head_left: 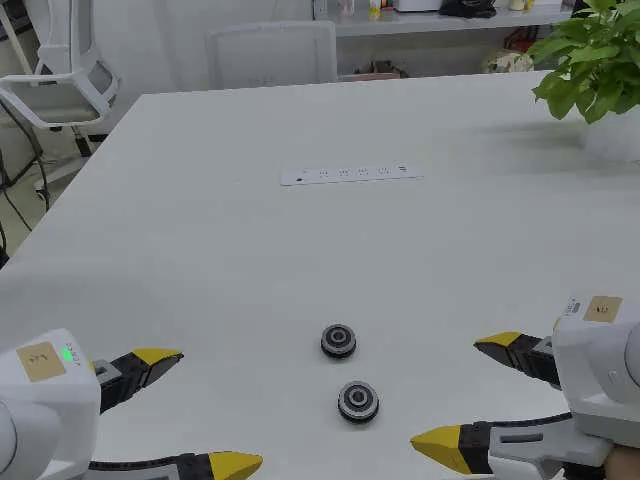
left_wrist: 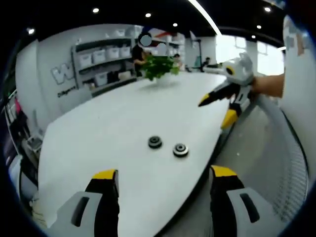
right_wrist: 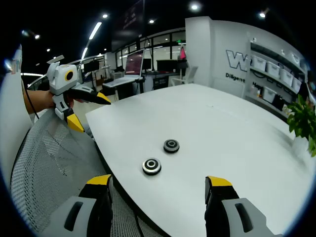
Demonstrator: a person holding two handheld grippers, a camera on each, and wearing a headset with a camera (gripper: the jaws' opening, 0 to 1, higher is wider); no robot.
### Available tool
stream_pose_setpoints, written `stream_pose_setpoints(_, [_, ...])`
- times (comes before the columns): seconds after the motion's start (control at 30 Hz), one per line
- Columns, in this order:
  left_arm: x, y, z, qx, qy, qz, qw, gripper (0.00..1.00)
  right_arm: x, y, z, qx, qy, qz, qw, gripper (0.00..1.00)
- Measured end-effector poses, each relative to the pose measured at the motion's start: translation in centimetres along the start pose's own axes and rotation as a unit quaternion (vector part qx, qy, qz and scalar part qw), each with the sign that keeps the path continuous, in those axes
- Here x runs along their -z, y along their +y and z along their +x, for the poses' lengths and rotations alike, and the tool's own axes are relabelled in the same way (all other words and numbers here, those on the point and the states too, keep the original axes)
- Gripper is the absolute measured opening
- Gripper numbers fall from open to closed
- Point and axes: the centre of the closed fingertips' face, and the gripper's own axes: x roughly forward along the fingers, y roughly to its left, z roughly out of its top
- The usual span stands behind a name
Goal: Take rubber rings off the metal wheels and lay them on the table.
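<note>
By the front edge of the counter [head_left: 250, 260], the nearer metal wheel [head_left: 358, 401] and the farther metal wheel [head_left: 339, 341] lay flat between two wide-open, empty grippers, the nearer one closer to the right gripper [head_left: 465, 391] than to the left gripper [head_left: 200, 410].

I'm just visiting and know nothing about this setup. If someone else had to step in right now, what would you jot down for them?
Left hand-held gripper: open, holding nothing, left of the wheels.
Right hand-held gripper: open, holding nothing, right of the wheels.
Far wheel and near wheel lie flat on the white table, apart from each other, between the two grippers.
Done: nothing yet; both wheels seem to wear their dark rubber rings.
Left: pull both rings off and lay them on the table.
</note>
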Motion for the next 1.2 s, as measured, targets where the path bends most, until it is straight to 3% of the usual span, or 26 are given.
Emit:
stream_pose_setpoints(0.73, [0.1, 0.1, 0.2, -0.002, 0.004, -0.014, 0.9999, 0.78, -0.2, -0.2, 0.0, 0.003, -0.005, -0.001, 1.0000, 0.77])
stream_pose_setpoints(1.03, [0.3, 0.4, 0.3, 0.002, 0.015, -0.037, 0.9992, 0.81, -0.8, -0.1, -0.1, -0.004, -0.014, -0.006, 0.9999, 0.80])
stream_pose_setpoints(1.2, [-0.2, 0.9, 0.2, -0.002, 0.006, -0.050, 0.9987, 0.82, -1.2, -0.2, -0.2, -0.010, -0.021, -0.001, 0.9997, 0.80])
